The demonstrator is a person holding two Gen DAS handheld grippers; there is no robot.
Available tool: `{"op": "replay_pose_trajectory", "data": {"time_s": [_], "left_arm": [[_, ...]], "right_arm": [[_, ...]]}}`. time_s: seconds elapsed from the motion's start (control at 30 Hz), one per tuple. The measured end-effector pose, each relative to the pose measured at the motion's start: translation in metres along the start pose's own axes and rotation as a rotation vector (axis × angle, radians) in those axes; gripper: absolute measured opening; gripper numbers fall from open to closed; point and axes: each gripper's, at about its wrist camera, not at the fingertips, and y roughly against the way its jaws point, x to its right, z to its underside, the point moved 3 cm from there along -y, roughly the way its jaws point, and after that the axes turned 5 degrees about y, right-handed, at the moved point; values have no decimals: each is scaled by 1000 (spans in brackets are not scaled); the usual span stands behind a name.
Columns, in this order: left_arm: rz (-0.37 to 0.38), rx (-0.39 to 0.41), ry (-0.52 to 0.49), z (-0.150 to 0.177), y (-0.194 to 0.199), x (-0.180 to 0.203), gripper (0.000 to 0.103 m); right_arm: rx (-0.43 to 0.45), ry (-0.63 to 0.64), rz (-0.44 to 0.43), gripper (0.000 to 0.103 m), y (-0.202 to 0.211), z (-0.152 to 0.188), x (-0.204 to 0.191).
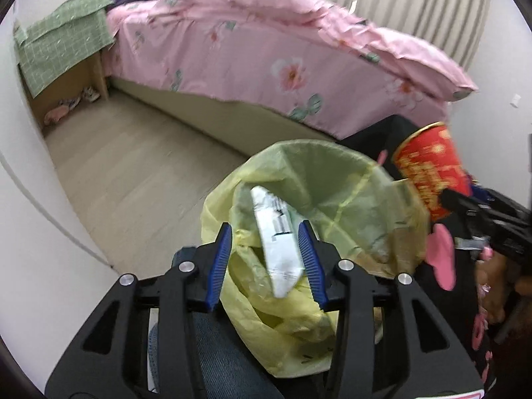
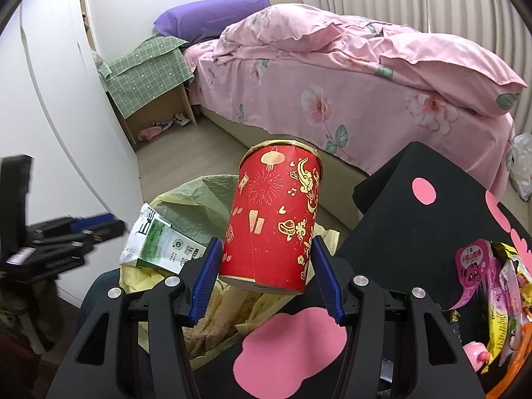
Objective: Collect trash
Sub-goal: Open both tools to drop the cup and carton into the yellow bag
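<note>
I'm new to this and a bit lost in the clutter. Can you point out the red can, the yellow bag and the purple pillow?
Red can (image 2: 272, 219), right wrist view: middle of its printed side.
Yellow bag (image 1: 345, 196), left wrist view: inner wall of its open mouth.
Purple pillow (image 2: 212, 16), right wrist view: middle of its top.

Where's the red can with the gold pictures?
The red can is held up in the right gripper, just right of the yellow trash bag, in front of the pink bed.

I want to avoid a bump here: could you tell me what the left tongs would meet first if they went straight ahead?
Most likely the white crumpled carton lying between the left tongs, then the yellow trash bag behind it; depth is unclear.
</note>
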Motion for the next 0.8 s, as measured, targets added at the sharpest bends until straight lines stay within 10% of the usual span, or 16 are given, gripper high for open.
{"op": "replay_pose_trajectory", "data": {"time_s": [0.33,0.43,0.8], "left_arm": [[-26,-6,-13,-3,-33,-1,31],[14,7,-22,-6,-25,-3,5],[142,88,10,-37,1,8,15]], "right_arm": [[-35,31,-46,52,-18,-3,-21],[-51,55,-42,52,-31,-3,-29],[-128,20,-43,61,-52,3,-25]]}}
